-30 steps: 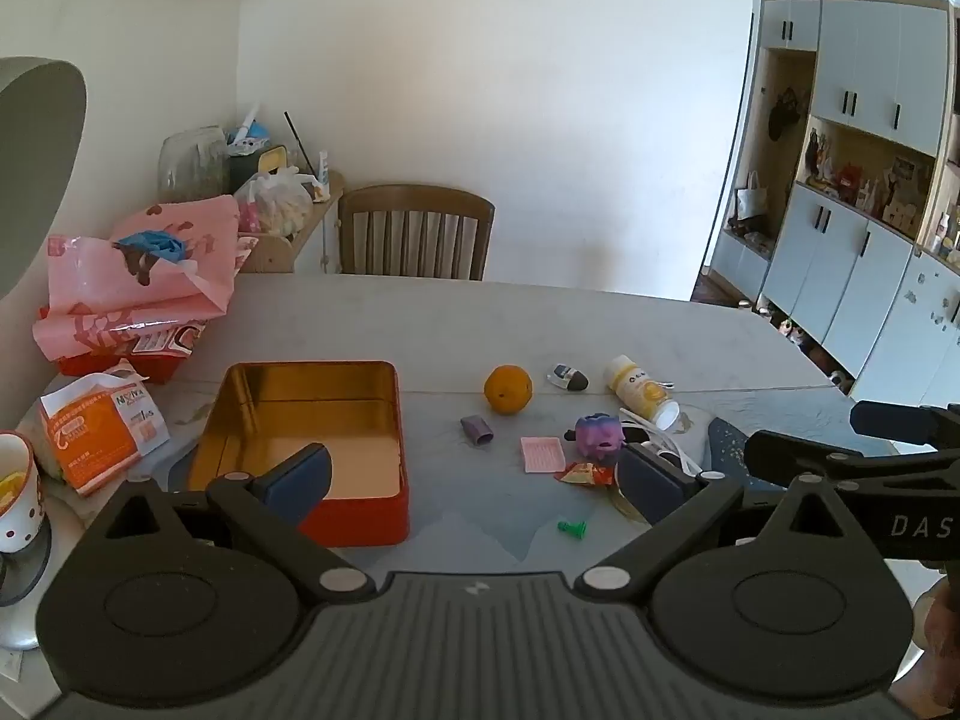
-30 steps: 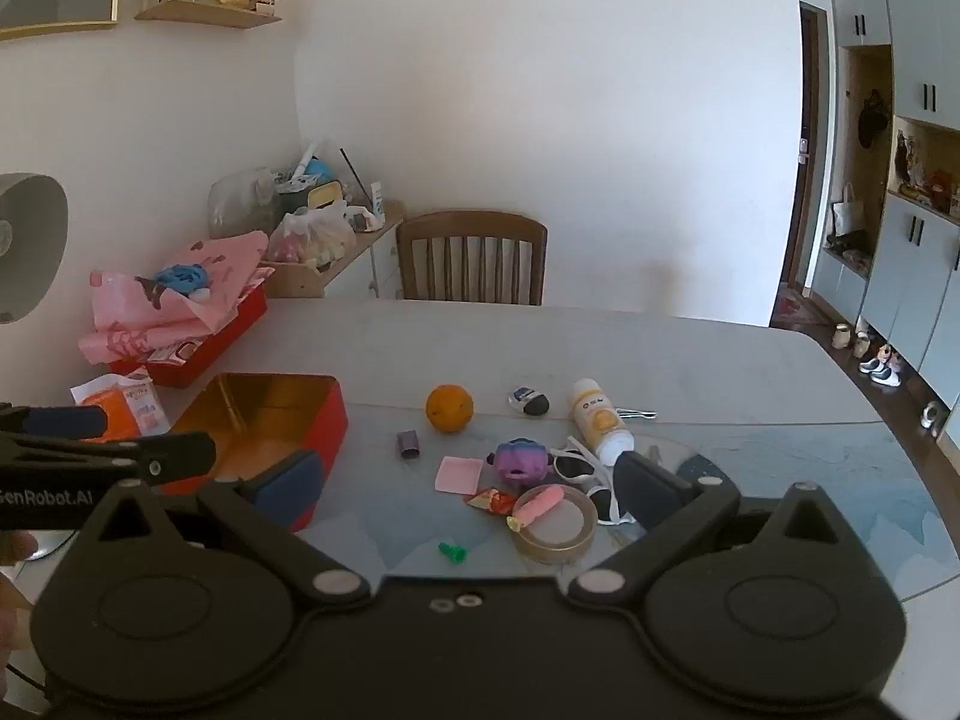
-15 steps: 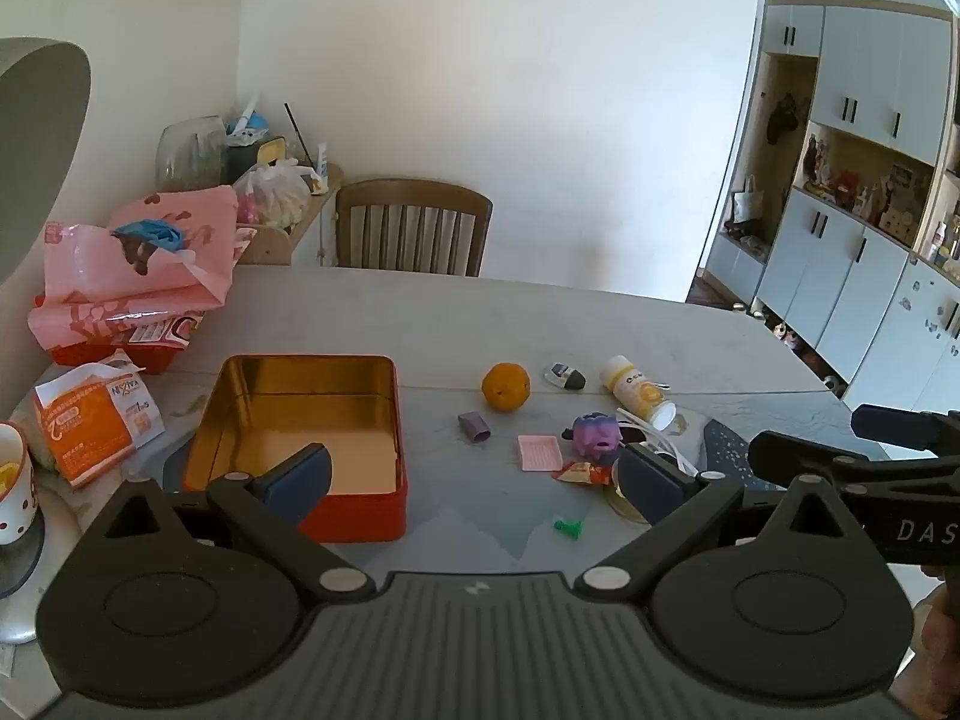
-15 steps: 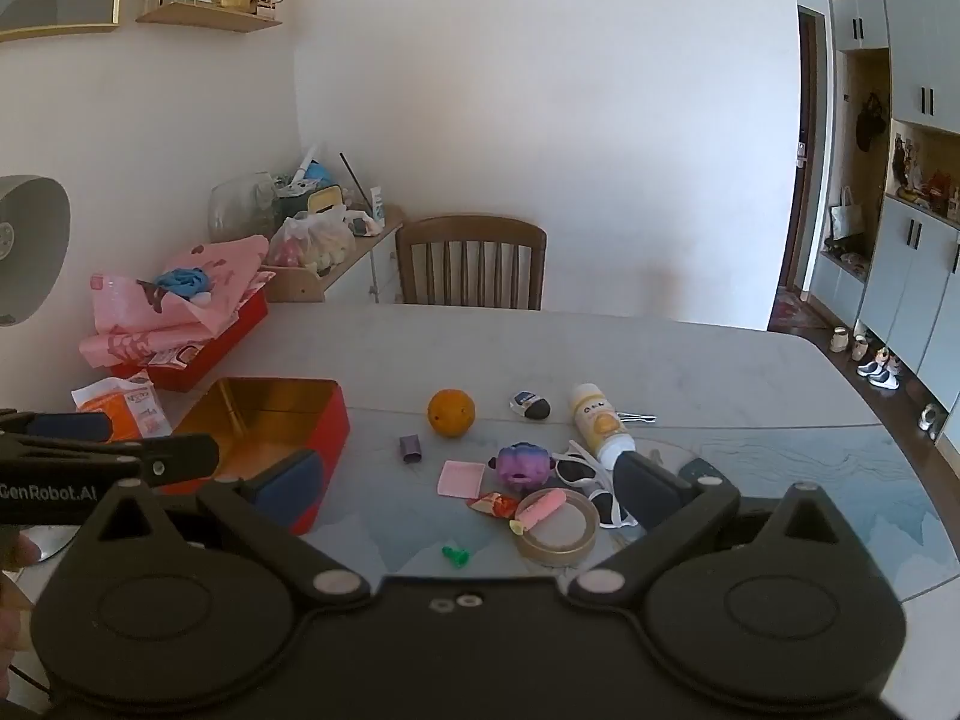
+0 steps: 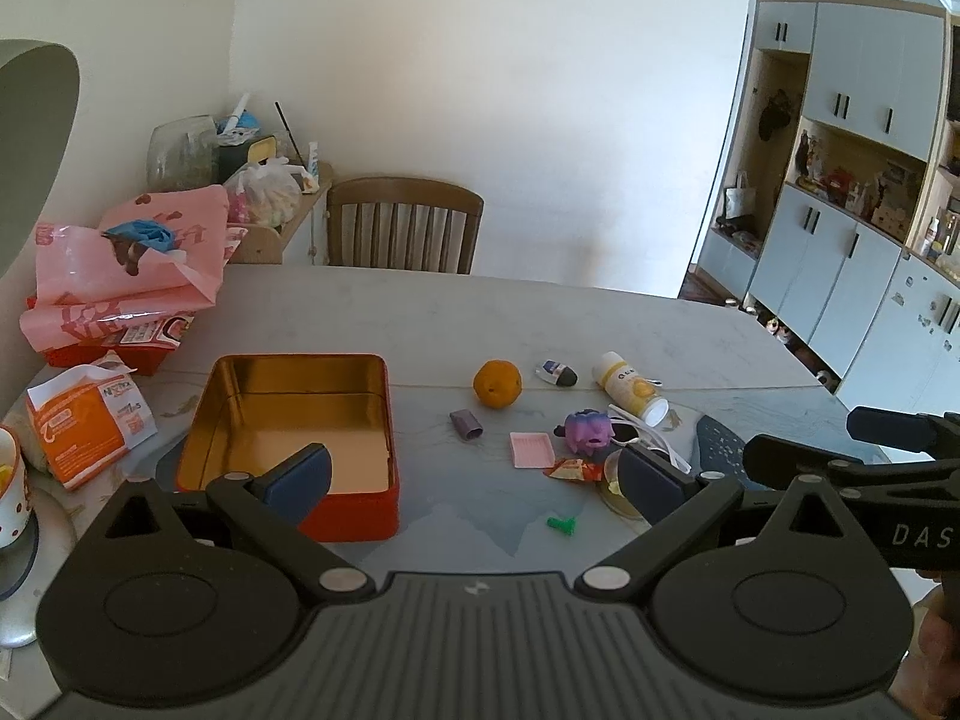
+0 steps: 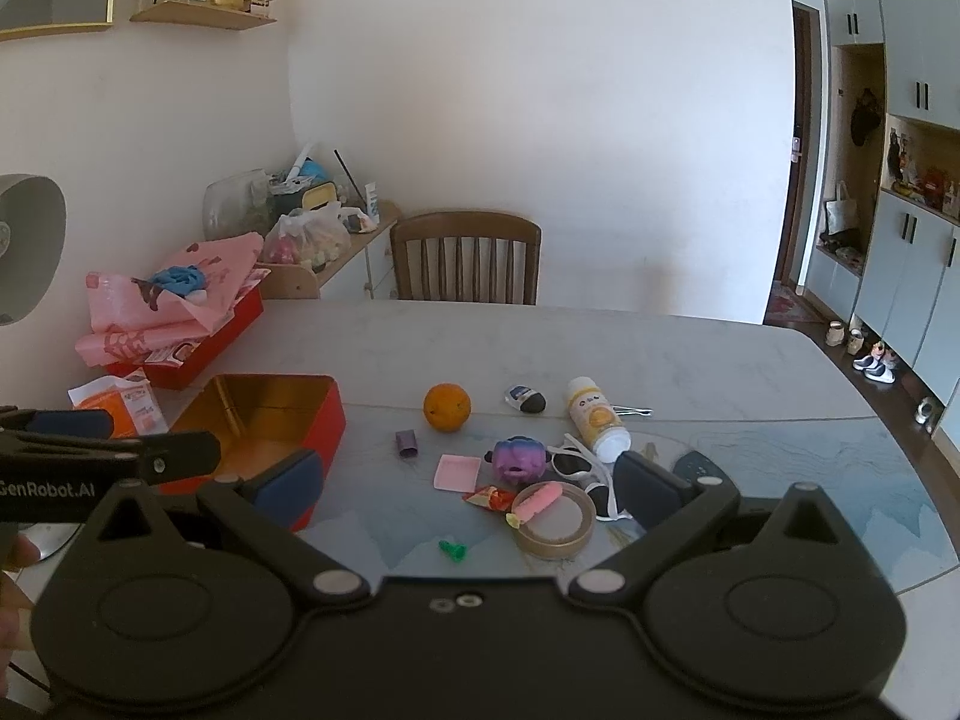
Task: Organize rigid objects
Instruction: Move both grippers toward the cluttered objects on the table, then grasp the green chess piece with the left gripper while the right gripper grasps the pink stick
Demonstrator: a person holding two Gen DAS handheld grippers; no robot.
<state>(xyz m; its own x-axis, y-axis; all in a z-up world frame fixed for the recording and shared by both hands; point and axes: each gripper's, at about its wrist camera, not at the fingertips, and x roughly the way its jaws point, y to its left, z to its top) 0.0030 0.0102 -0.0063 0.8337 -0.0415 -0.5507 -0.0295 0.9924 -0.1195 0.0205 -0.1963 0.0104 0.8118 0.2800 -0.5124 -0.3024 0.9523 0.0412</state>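
An open red tin (image 5: 288, 420) with a gold inside sits empty at the left of the table; it also shows in the right wrist view (image 6: 270, 426). To its right lie an orange (image 5: 497, 383), a purple toy (image 5: 588, 429), a pink card (image 5: 531, 449), a white bottle (image 5: 630, 387), white sunglasses (image 6: 585, 471), a tape roll (image 6: 558, 519) and a green peg (image 6: 453, 551). My left gripper (image 5: 474, 480) is open and empty above the tin's near right corner. My right gripper (image 6: 465, 483) is open and empty above the small objects.
Pink bags on a red box (image 5: 120, 294) and an orange packet (image 5: 90, 420) lie at the table's left. A mug (image 5: 12, 498) stands at the near left edge. A wooden chair (image 5: 405, 225) stands behind the table. Cabinets (image 5: 840, 240) line the right wall.
Both grippers have drifted slightly; the views shift a little, with the table objects sitting a bit higher in frame. Nothing on the table has moved.
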